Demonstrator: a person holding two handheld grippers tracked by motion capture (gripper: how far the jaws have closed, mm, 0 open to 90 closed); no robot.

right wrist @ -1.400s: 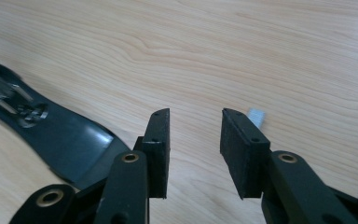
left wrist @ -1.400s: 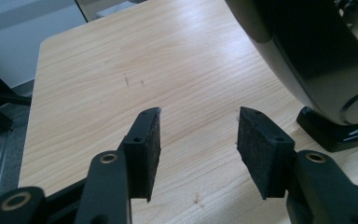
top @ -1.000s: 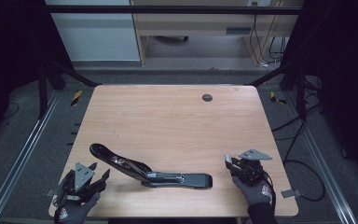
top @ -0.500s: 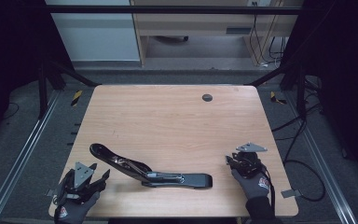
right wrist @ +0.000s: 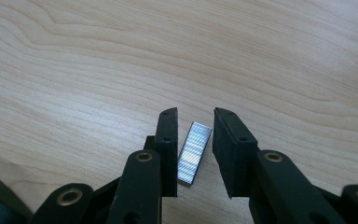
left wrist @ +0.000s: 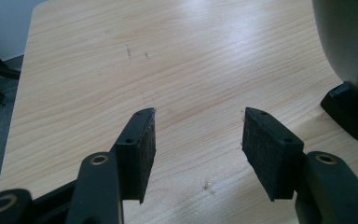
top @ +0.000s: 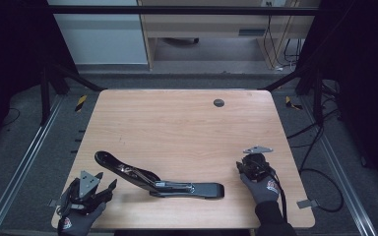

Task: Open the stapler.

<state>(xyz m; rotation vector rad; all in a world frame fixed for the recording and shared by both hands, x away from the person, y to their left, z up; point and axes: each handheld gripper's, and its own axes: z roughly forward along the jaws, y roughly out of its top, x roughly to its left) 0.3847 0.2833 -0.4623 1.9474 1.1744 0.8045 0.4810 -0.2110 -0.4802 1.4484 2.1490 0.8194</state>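
The right tongs (right wrist: 193, 154) have just been closing around a strip of staples (right wrist: 194, 153) lying flat on the surface (top: 177, 128), pads not yet pressing. The left tongs (left wrist: 198, 154) gape empty beside the opened stapler (top: 157, 179). I'd worry the thin strip skids or snaps if squeezed off-centre.

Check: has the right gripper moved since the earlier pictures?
Yes. The right gripper went up the picture, away from the wooden table's near edge and slightly left. Its jaws have just been closing, silver staple strip between them.
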